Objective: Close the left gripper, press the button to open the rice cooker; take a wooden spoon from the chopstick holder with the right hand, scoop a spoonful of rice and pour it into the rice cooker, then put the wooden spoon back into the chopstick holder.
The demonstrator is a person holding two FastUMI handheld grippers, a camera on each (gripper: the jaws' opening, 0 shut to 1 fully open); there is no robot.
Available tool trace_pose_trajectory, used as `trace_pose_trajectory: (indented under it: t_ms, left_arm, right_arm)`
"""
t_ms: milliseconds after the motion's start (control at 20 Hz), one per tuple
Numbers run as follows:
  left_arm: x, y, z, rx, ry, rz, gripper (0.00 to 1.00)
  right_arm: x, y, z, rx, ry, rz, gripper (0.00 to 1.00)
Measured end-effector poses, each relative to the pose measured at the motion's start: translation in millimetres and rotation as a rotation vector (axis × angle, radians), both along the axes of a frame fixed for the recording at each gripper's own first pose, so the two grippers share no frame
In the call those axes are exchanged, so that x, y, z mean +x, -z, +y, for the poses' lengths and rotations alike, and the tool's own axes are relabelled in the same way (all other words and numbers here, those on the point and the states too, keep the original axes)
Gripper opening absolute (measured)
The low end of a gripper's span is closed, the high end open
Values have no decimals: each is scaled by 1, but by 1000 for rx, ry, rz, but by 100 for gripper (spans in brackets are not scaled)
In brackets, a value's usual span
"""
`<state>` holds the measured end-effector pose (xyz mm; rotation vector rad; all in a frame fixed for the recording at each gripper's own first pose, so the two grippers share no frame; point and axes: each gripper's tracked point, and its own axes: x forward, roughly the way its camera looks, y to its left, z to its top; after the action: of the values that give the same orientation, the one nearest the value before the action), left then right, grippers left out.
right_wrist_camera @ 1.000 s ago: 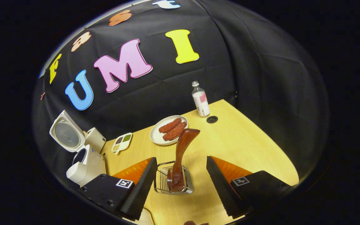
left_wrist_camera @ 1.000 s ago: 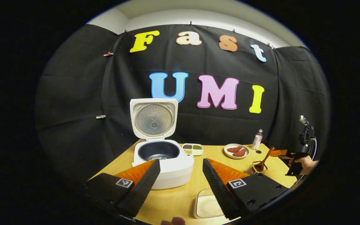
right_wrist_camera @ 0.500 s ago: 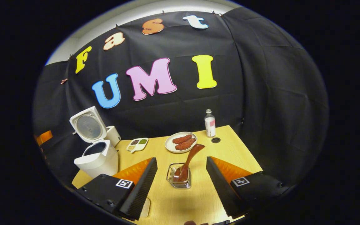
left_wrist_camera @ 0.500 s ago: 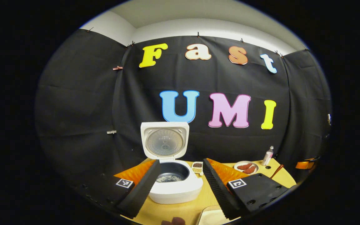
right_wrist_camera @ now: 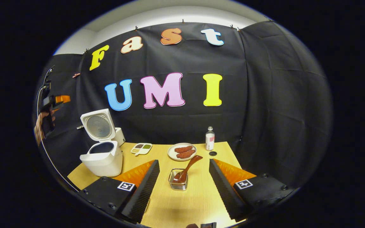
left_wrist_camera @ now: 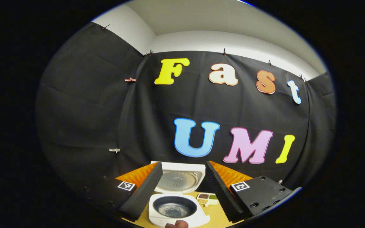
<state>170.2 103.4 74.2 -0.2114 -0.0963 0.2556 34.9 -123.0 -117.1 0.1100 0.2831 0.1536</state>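
The white rice cooker (left_wrist_camera: 177, 212) stands open below my left gripper (left_wrist_camera: 181, 190), lid (left_wrist_camera: 177, 180) upright, with a thin layer of rice in the dark pot. My left gripper is open with nothing between its fingers, held above and back from the cooker. In the right gripper view the cooker (right_wrist_camera: 101, 160) sits at the table's left. The wooden spoon (right_wrist_camera: 187, 166) leans in the wire chopstick holder (right_wrist_camera: 178, 183), bowl down. My right gripper (right_wrist_camera: 182, 193) is open, back from the holder and not touching it. The left gripper (right_wrist_camera: 59, 99) hangs high at far left, held by a hand (right_wrist_camera: 41, 125).
A plate of sausages (right_wrist_camera: 182, 151), a small bottle (right_wrist_camera: 209, 138) and a divided dish of grains (right_wrist_camera: 141, 148) stand along the back of the wooden table (right_wrist_camera: 198, 202). A cable hole (right_wrist_camera: 213, 153) lies near the bottle. The black cloth wall is close behind.
Both grippers have drawn back and up from the table, so cooker and holder look smaller. The left view has tilted upward. The spoon stays in the holder.
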Motion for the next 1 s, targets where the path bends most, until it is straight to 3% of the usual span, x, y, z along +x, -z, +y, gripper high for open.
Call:
trace_pose_trajectory:
  t_ms: [100,400,700,1000]
  left_arm:
    - [29,-3,14,56,-26,20,94]
    - [124,26,32,171,-5,115,94]
    - [194,88,49,62,-5,233,94]
    - [246,105,67,78,6,285,94]
  right_arm:
    - [-10,0,5,15,5,13,99]
    - [-35,-15,18,14,41,1,99]
    - [-55,-29,17,-43,104,-14,98]
    - [-76,-26,11,-66,219,-14,99]
